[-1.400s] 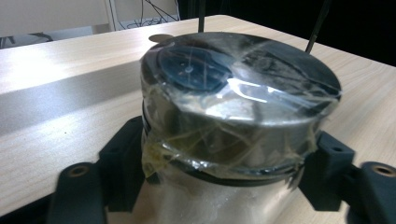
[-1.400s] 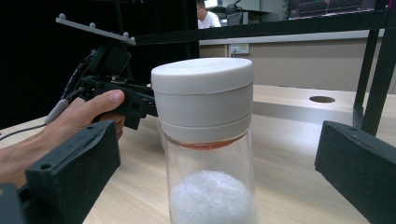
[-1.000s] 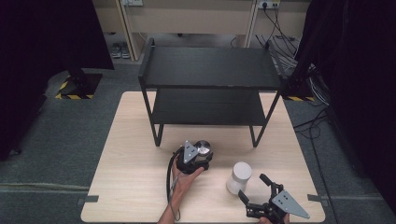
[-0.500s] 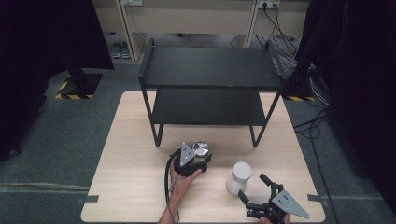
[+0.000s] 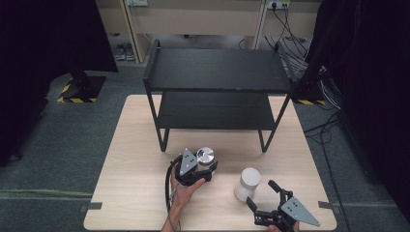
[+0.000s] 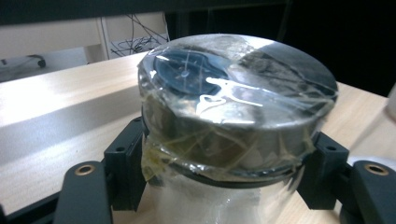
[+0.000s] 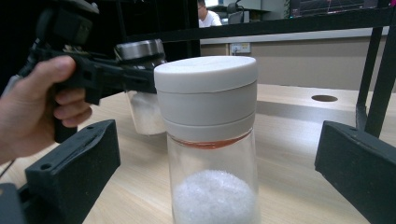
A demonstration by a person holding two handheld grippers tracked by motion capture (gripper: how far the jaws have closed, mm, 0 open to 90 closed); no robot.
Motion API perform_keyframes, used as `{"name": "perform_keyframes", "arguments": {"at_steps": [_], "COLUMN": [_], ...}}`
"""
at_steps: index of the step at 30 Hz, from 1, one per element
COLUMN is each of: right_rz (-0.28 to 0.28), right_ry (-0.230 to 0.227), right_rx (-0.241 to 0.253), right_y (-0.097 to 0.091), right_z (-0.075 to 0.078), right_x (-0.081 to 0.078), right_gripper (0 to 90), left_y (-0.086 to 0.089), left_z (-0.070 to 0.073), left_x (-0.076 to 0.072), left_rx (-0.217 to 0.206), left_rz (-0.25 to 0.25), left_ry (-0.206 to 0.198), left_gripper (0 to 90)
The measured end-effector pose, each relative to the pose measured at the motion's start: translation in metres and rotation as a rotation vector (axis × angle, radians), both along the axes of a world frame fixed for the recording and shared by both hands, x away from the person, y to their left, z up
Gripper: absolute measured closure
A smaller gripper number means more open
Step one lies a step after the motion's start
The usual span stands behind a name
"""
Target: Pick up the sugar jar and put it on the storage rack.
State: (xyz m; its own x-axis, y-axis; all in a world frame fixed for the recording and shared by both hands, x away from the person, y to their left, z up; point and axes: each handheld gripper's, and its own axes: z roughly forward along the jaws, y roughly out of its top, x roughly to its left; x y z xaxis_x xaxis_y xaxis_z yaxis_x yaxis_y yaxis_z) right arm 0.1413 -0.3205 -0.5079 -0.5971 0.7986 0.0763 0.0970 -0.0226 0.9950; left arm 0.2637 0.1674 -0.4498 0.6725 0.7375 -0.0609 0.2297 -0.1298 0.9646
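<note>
We saw the left hand-held gripper (image 5: pixel 207 166) near the middle of the pale wooden surface (image 5: pixel 130 159), at about 7 o'clock from the black two-level shelf (image 5: pixel 217 72) that stood on the far half of the surface. Its jaws were closed on a jar with a metal lid (image 5: pixel 205 155); in the left gripper view the black pads pressed on both sides of this jar (image 6: pixel 233 121) just under the lid, and clear tape or film was wrapped over the lid. From the right gripper view this jar (image 7: pixel 140 74) seemed lifted off the surface, with some white content in its lower part, and the person's left hand (image 7: pixel 37 112) held the gripper body.

The right hand-held gripper (image 5: pixel 267 196) was at the near edge of the surface, at about 5 o'clock from the left one. Its jaws were wide open and held nothing. Just in front of them stood a second jar with a white lid (image 5: pixel 248 182), upright on the surface, at about 4 o'clock from the metal-lid jar and apart from it. In the right gripper view this white-lid jar (image 7: pixel 210 140) stood between the two black jaws, without contact with either of them, and white grains filled its lower part.
</note>
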Motion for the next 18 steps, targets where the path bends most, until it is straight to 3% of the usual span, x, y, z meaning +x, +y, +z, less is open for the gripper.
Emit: {"name": "perform_keyframes", "arguments": {"at_steps": [8, 18], "right_rz": [0.001, 0.002], "right_ry": [-0.001, -0.001], "right_rx": [0.0, 0.001], "right_y": [0.0, 0.0], "right_z": [0.0, 0.0], "right_x": [0.0, 0.0], "right_gripper": [0.3, 0.3], "left_y": [0.004, 0.012], "left_z": [0.021, 0.045], "left_x": [-0.005, -0.008], "left_rx": [0.014, -0.012], "left_rz": [-0.028, -0.062], "left_ry": [-0.006, -0.017], "left_gripper": [30.5, 30.5]}}
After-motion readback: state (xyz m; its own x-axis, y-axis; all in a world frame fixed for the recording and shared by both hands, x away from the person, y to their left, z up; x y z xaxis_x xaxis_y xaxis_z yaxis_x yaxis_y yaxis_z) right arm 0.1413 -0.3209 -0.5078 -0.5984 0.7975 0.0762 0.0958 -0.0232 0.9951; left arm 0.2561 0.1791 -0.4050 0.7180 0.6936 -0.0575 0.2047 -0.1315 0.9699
